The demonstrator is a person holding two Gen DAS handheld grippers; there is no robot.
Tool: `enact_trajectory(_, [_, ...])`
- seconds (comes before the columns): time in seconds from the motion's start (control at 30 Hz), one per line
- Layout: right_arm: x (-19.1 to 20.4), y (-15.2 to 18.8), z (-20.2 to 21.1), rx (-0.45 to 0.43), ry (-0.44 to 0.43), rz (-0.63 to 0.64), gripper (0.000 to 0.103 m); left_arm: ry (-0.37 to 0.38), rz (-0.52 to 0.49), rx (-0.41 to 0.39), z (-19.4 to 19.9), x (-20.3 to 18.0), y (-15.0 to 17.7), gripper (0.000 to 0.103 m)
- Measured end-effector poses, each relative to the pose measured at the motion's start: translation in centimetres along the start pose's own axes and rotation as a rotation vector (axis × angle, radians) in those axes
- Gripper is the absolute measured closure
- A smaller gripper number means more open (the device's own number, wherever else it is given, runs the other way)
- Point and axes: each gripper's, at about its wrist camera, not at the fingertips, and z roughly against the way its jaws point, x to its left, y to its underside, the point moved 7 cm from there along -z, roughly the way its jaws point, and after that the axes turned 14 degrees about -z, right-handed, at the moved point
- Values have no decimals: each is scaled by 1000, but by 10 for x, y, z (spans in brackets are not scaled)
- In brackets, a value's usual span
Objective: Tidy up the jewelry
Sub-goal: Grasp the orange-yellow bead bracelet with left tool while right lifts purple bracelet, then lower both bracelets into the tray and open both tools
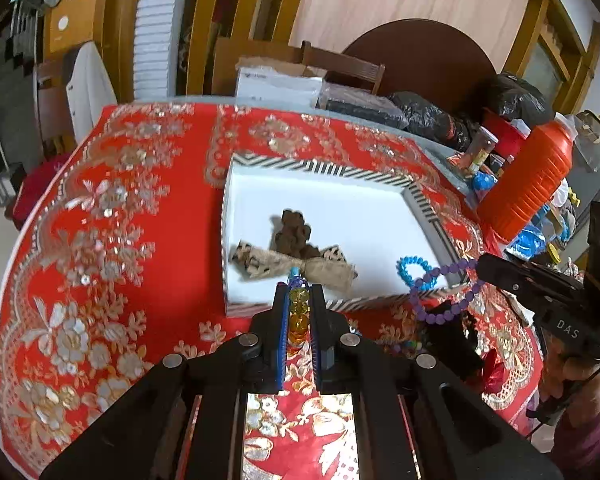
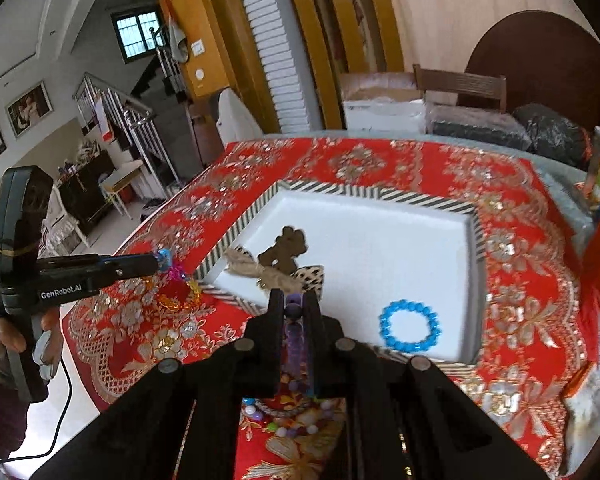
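A white tray with a striped rim (image 1: 320, 166) (image 2: 340, 190) lies on the red embroidered cloth. It holds a blue bead bracelet (image 1: 414, 268) (image 2: 410, 330), a burlap bow (image 1: 300, 266) (image 2: 252, 270) and a brown clover-shaped piece (image 1: 290, 232) (image 2: 286, 250). My left gripper (image 1: 299, 292) (image 2: 158, 260) is shut on an amber bead bracelet (image 1: 298, 314) (image 2: 180, 294), lifted off the cloth just left of the tray's near corner. My right gripper (image 2: 293, 300) (image 1: 480, 266) is shut on a purple bead bracelet (image 2: 294, 312) (image 1: 440, 292), which hangs above the tray's near edge.
More bead bracelets (image 2: 292, 416) (image 1: 404, 346) lie on the cloth below the right gripper. A ribbed orange bottle (image 1: 528, 180), small jars and black bags (image 1: 432, 116) crowd the table's right side. A cardboard box (image 1: 280, 80) and chair stand behind.
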Motion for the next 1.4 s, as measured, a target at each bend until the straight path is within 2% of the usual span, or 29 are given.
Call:
enact_trajectory(0.37, [-27,-5,20,-32,42,-39,94,-29,-74,-20,-3,-25,-22,98])
enact_trajectory(0.77, [-42,-13,19,-32,76,-55,94,-58,-130,-13,-25,-37,-42,98])
enact_trajectory(1.4, [-67,-45,-26,19,144,-66,94,-25,-123,41,-92,-46,-77,98])
